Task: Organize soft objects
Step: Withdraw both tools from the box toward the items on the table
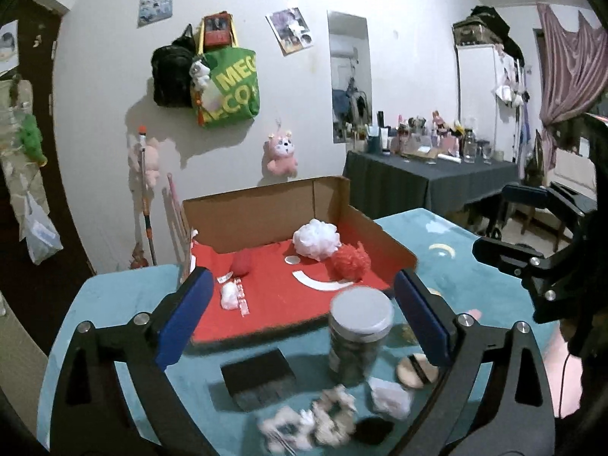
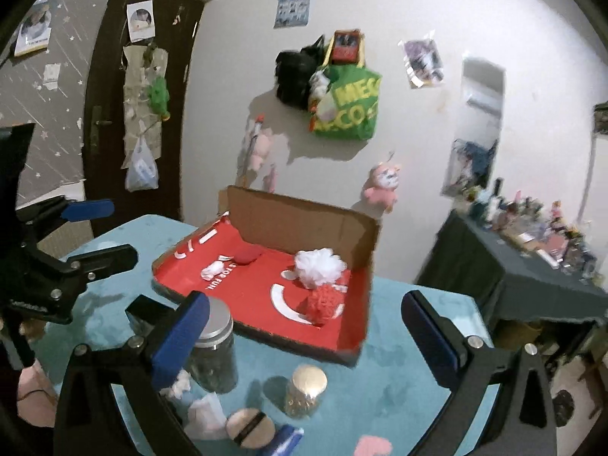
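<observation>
A cardboard box with a red floor [image 1: 273, 304] [image 2: 258, 304] stands on the teal table. In it lie a white mesh puff [image 1: 317, 242] [image 2: 319, 266], a red pom-pom [image 1: 350, 261] [image 2: 323, 302], a small red ball [image 1: 241, 263] [image 2: 249, 255] and a small white tuft [image 1: 229, 295] [image 2: 211, 270]. In front of the box lie a cream scrunchie [image 1: 304, 423], a crumpled white tissue [image 1: 391, 399] [image 2: 207, 414] and a beige powder puff [image 1: 417, 370] [image 2: 249, 427]. My left gripper [image 1: 304, 319] is open and empty above them. My right gripper [image 2: 304, 342] is open and empty.
A jar with a silver lid [image 1: 359, 338] [image 2: 214, 349], a small gold-lidded jar [image 2: 306, 391] and a black block [image 1: 258, 376] stand on the table [image 1: 114, 304]. A dark-clothed side table with bottles [image 1: 429, 174] is at the right. Bags hang on the wall.
</observation>
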